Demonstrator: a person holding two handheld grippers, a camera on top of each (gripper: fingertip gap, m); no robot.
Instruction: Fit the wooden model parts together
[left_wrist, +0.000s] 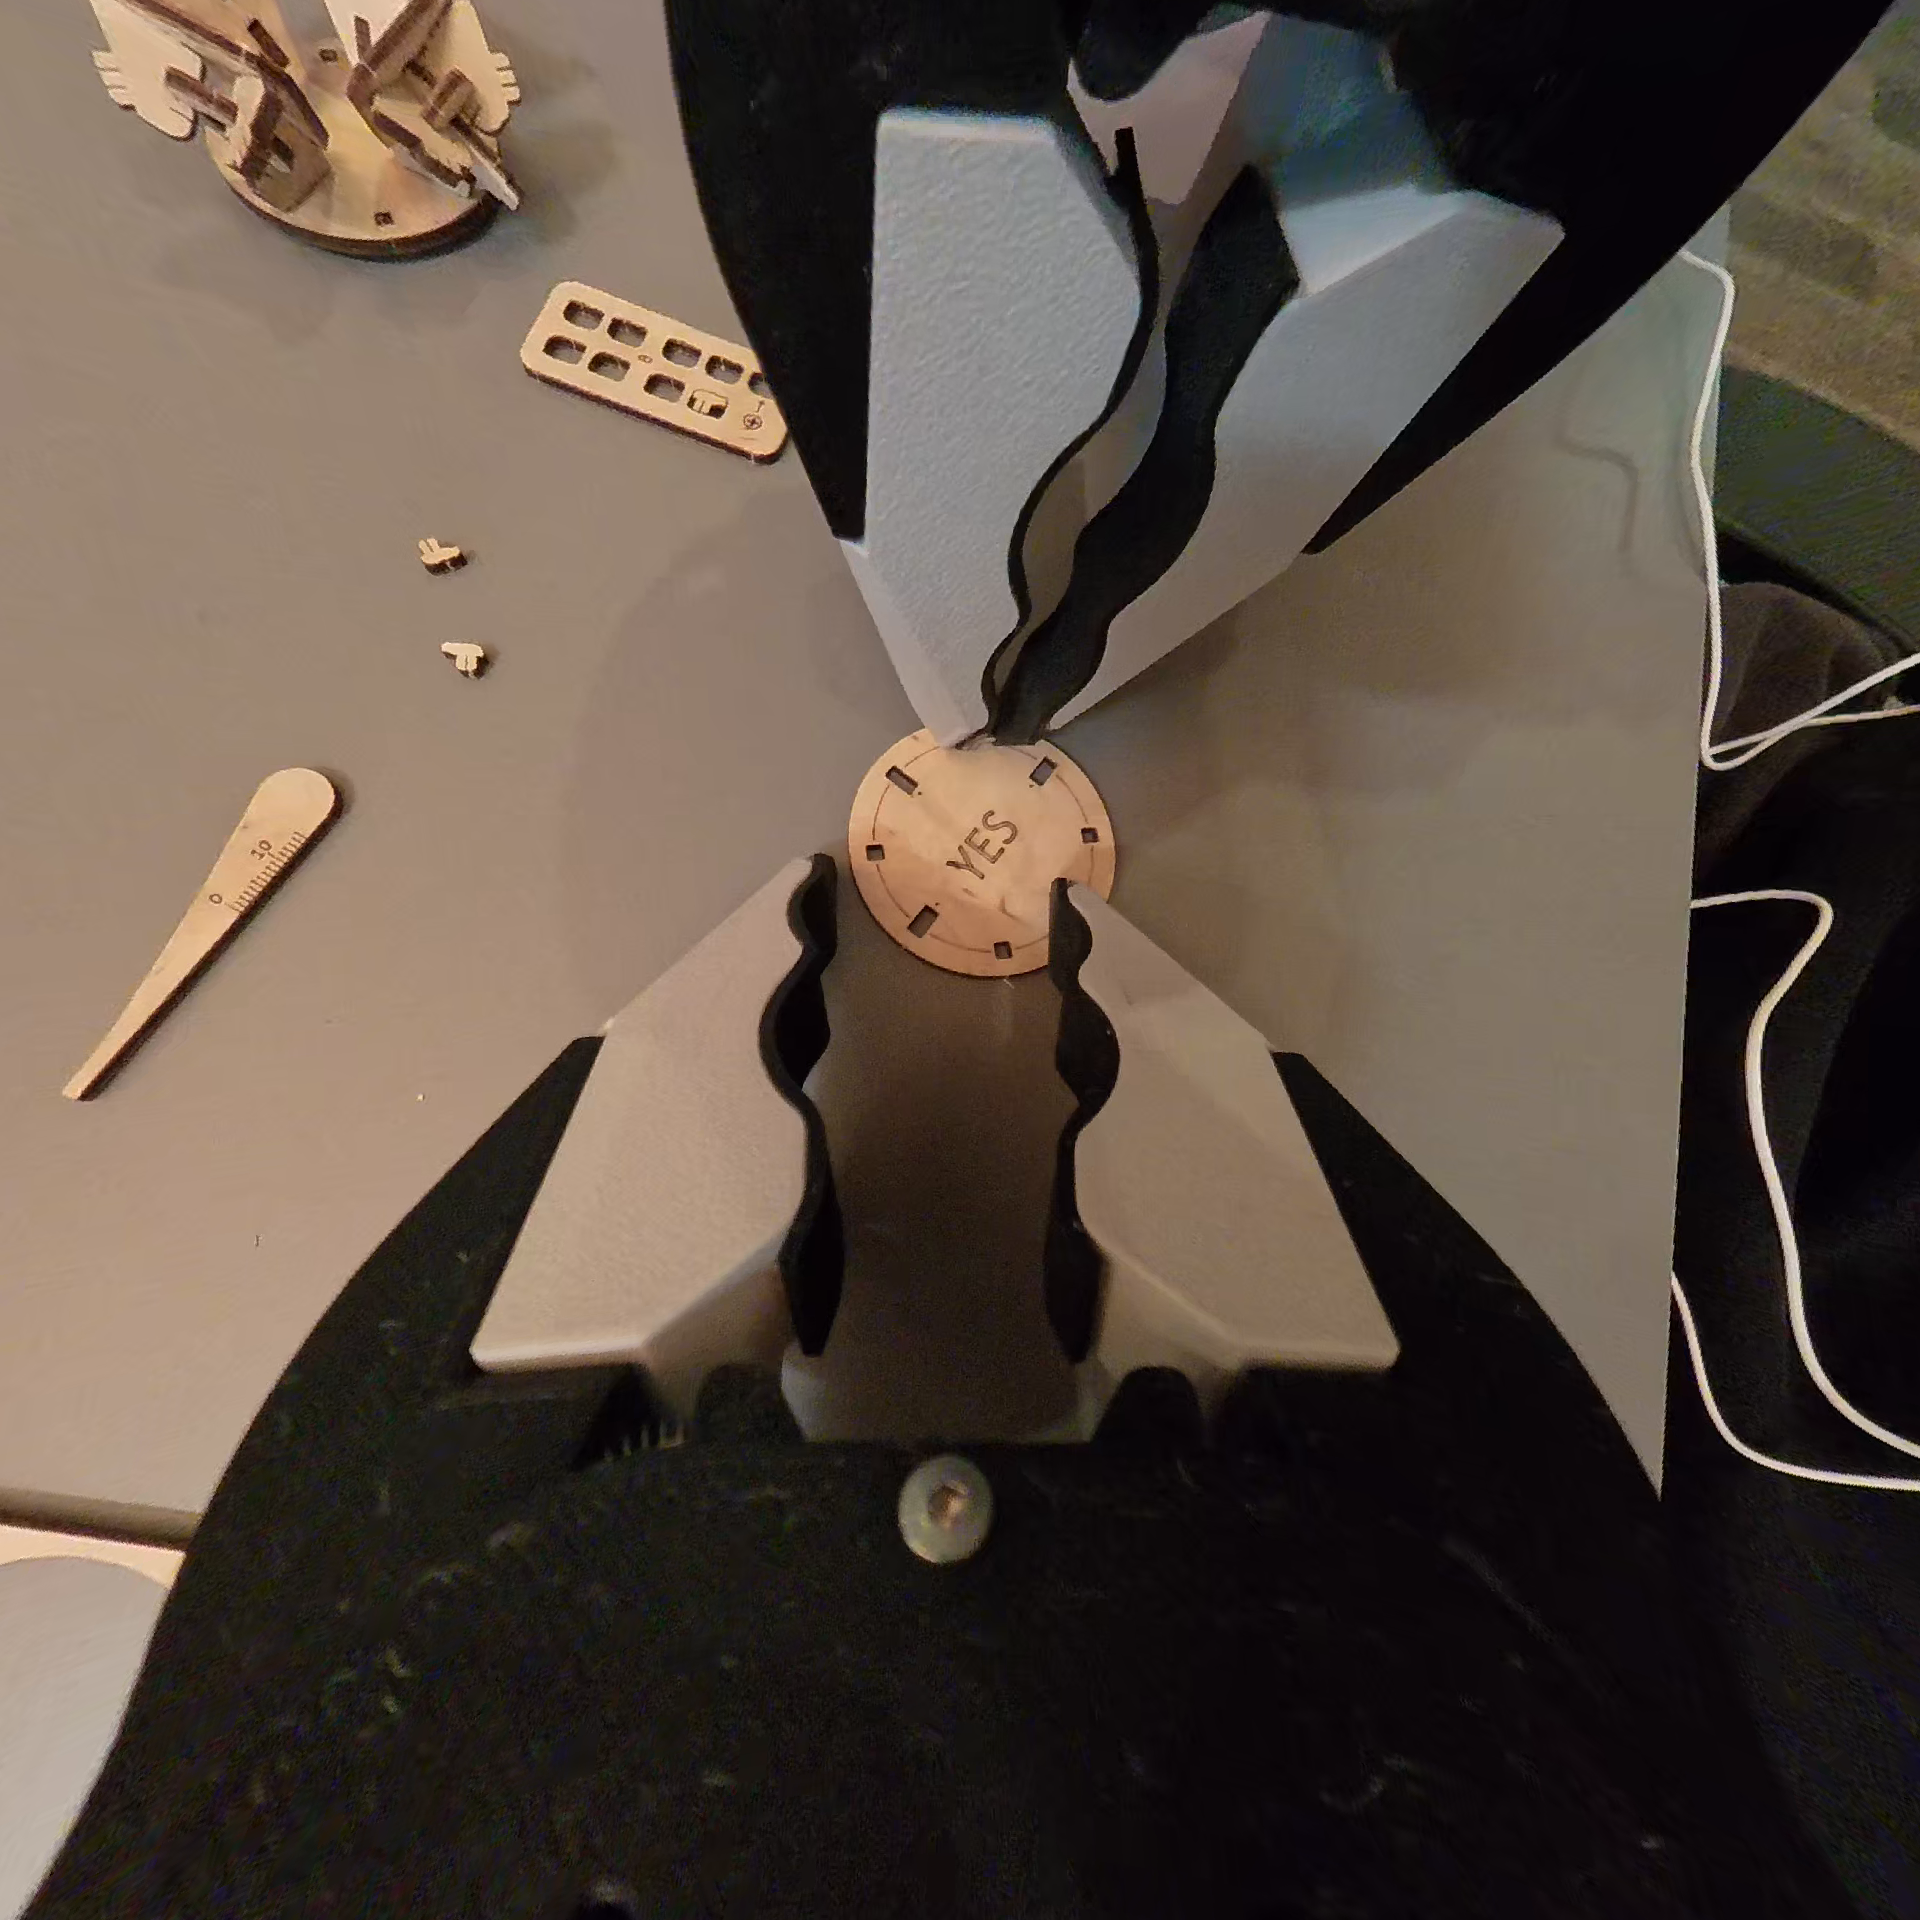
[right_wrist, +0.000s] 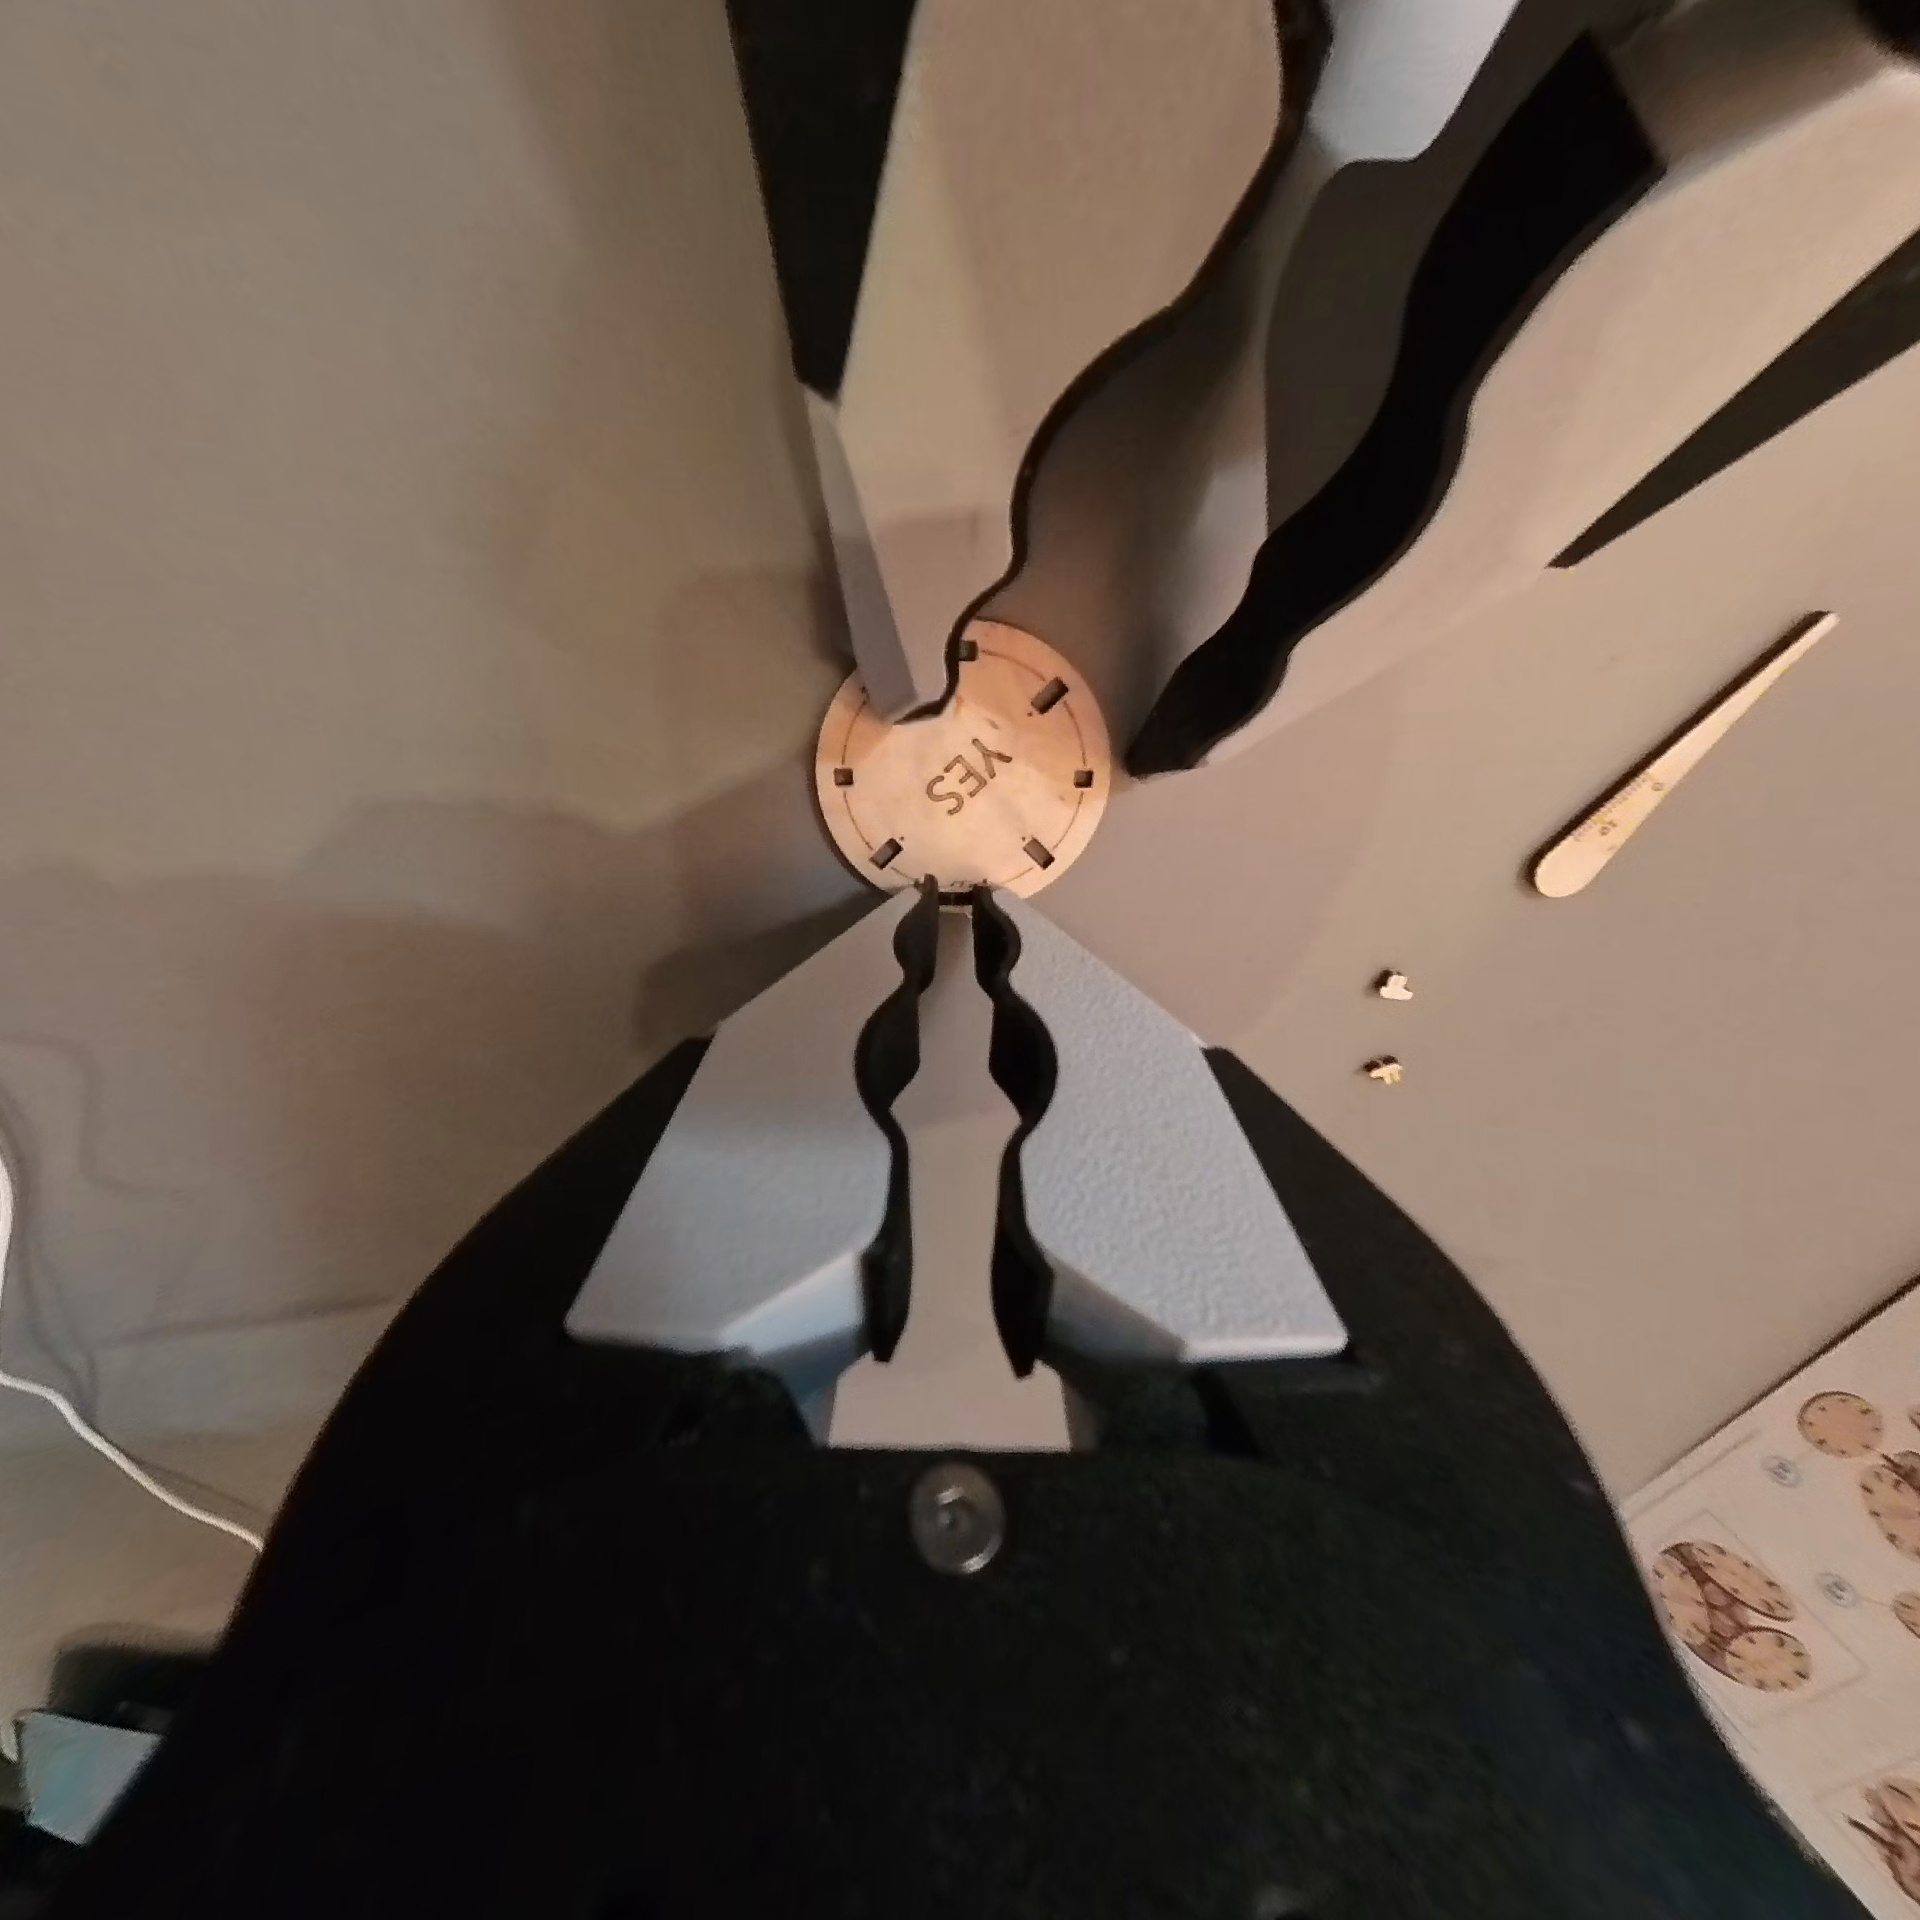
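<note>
A round wooden disc with small slots near its rim lies on the grey table. My left gripper is open. One of its fingertips lies over the disc's face and the other stands just beside the rim. My right gripper comes from the opposite side. It is pinched nearly shut on a small wooden peg at the disc's rim. The right gripper also shows in the left wrist view, and the left gripper in the right wrist view.
A tapered wooden gauge, two small pegs, a slotted wooden strip and a part-built wooden model lie to the left. The table edge and white cables are to the right. A picture sheet lies nearby. My left and right fingertips are right by each other. My left gripper's tips are some 10 cm from the tapered wooden gauge. Look for it in the right wrist view too.
</note>
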